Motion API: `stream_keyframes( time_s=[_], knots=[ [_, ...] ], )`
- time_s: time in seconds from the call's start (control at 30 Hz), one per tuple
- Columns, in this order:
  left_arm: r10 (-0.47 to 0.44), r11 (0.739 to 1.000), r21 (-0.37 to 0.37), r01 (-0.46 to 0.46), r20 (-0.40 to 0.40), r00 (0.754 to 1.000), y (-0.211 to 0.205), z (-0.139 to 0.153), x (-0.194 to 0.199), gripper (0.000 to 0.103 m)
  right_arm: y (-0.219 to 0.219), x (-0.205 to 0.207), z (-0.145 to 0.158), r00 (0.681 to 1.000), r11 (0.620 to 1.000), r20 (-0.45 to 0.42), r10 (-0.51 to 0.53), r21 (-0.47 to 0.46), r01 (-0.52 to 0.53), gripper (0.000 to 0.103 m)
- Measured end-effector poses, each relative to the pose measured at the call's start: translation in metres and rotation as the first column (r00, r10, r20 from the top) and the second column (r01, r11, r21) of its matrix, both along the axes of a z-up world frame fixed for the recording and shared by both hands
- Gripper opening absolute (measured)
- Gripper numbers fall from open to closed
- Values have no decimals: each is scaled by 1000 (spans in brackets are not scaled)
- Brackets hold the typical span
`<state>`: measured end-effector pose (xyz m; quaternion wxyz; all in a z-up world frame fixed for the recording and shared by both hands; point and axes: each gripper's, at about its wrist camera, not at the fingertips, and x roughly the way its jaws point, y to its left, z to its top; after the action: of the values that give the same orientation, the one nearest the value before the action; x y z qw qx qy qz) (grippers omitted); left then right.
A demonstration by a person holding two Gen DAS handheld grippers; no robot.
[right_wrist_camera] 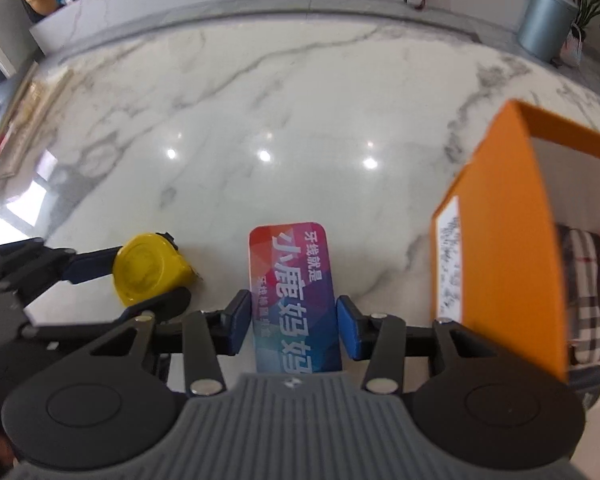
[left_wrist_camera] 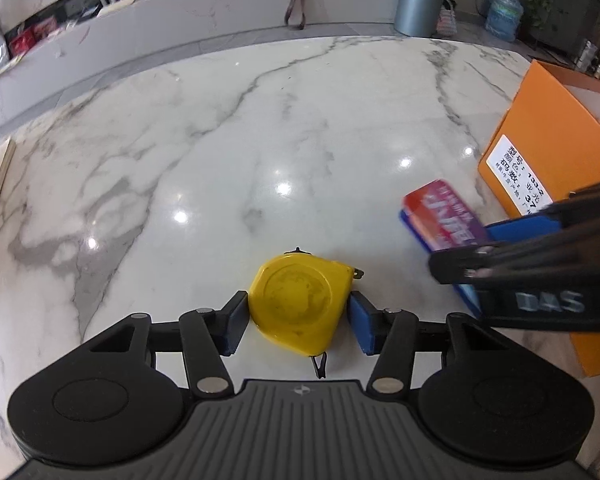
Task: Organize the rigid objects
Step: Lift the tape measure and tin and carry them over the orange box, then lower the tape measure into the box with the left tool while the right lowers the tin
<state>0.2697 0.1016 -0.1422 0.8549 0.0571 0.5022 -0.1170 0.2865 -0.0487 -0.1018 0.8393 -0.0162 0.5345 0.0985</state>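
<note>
The yellow round-cornered plastic tape measure [left_wrist_camera: 298, 300] lies flat on the white grey-veined marble tabletop [left_wrist_camera: 260, 140], at six o'clock in the left wrist view, pinched on both sides between the blue pads of the left gripper [left_wrist_camera: 298, 320]. At three o'clock from it, the right gripper [right_wrist_camera: 290, 330] clamps the long edges of a flat red-to-purple printed rectangular box [right_wrist_camera: 294, 292]. Both tools pitch steeply downward. The open orange cardboard box [right_wrist_camera: 500, 260] at three o'clock, already holding a plaid item [right_wrist_camera: 586, 300], is probably the destination.
</note>
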Motion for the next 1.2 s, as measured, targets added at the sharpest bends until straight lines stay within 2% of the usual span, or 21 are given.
stream_keyframes(
  time_s=[0.07,0.2,0.33,0.53,0.73,0.87,1.07,1.2],
  knots=[
    [17,1000,-18,-17,5,1000,1,8,-4,61,0,-5,6,1000,1000,21,7,15,-7,47],
    [57,998,-10,-56,67,996,-4,40,-24,61,-5,-19,20,998,998,57,18,63,-21,47],
    [102,994,-36,-99,84,991,-4,69,-45,61,-11,-36,46,991,994,126,38,93,-50,47],
    [121,992,-40,-116,153,981,-22,113,-72,61,-28,-68,91,974,985,223,49,150,-84,47],
    [74,997,-38,-66,237,969,-59,156,-90,61,-67,-101,128,951,976,309,4,207,-72,47],
    [46,997,-72,-26,282,958,-86,177,-100,61,-101,-120,147,931,971,362,-49,236,-40,47],
    [-25,994,-95,58,313,949,-131,186,-103,61,-154,-137,156,913,967,387,-128,254,28,47],
    [-90,989,-86,122,303,949,-164,178,-94,61,-186,-137,150,915,963,364,-173,257,80,47]
  ],
)
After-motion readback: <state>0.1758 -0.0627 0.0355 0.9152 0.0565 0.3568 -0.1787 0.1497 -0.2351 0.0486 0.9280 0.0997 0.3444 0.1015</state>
